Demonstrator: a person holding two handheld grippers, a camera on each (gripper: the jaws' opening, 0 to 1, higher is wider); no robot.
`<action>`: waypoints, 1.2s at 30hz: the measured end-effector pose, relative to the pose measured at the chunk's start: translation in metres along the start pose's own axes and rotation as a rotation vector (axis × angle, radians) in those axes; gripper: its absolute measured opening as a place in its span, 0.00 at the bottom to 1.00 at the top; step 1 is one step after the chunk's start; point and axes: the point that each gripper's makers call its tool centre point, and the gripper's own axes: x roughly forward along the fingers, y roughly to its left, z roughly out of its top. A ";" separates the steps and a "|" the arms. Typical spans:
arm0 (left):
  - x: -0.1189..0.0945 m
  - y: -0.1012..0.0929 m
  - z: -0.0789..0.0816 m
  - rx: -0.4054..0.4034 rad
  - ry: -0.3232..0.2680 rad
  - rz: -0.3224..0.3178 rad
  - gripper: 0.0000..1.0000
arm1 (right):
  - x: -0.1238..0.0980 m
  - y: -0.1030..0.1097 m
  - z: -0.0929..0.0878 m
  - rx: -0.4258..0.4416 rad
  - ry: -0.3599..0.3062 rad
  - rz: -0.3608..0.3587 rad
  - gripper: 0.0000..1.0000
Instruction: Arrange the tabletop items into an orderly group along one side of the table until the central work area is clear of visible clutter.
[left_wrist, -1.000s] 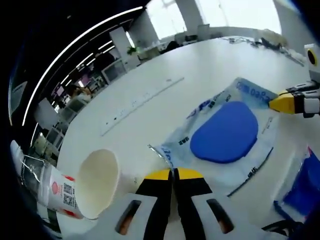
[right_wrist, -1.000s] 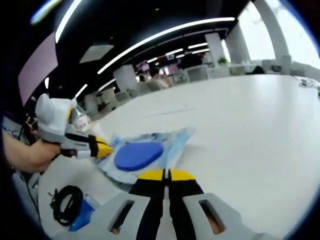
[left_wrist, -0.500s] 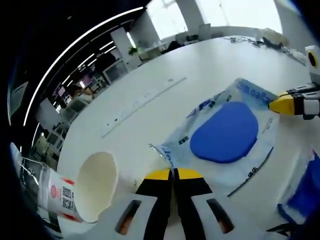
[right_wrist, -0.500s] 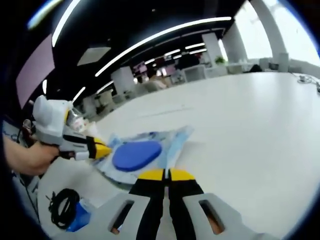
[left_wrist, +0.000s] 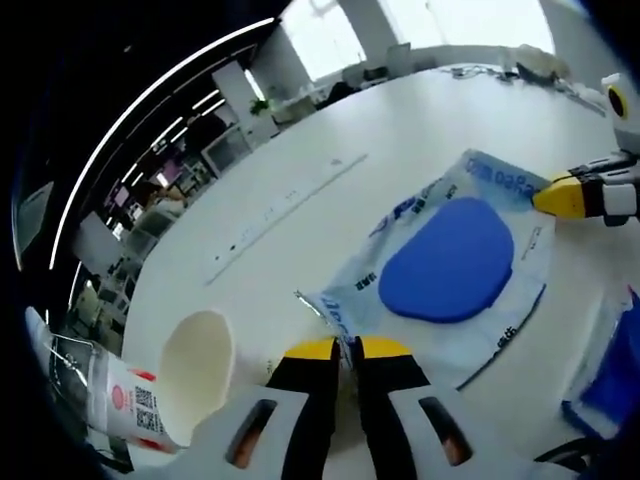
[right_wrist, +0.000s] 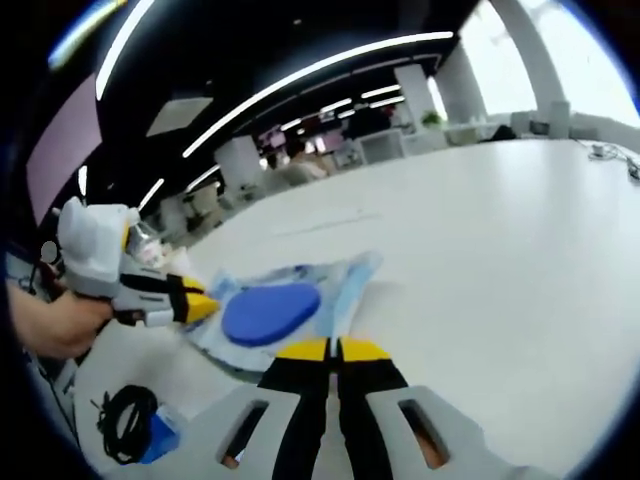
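- Left gripper (left_wrist: 347, 347) was clamped on the near corner of the clear packet (left_wrist: 455, 265).
- Right gripper (right_wrist: 337, 349) pinched its opposite corner.
- Paper cup (left_wrist: 190, 373) lay tipped beside the packet.

One clear packet with a blue pad (left_wrist: 455, 262), one paper cup (left_wrist: 192, 372), one coiled black cable (right_wrist: 127, 425), two grippers.
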 end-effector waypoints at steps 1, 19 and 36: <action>-0.001 0.000 0.000 0.002 0.000 0.002 0.07 | 0.000 0.000 0.000 -0.002 0.000 -0.001 0.00; -0.033 -0.008 0.011 -0.014 -0.041 0.028 0.14 | -0.001 0.000 0.001 0.019 -0.008 -0.010 0.00; -0.020 -0.021 -0.001 -0.084 0.024 -0.026 0.37 | -0.001 0.003 0.000 0.036 -0.007 0.000 0.00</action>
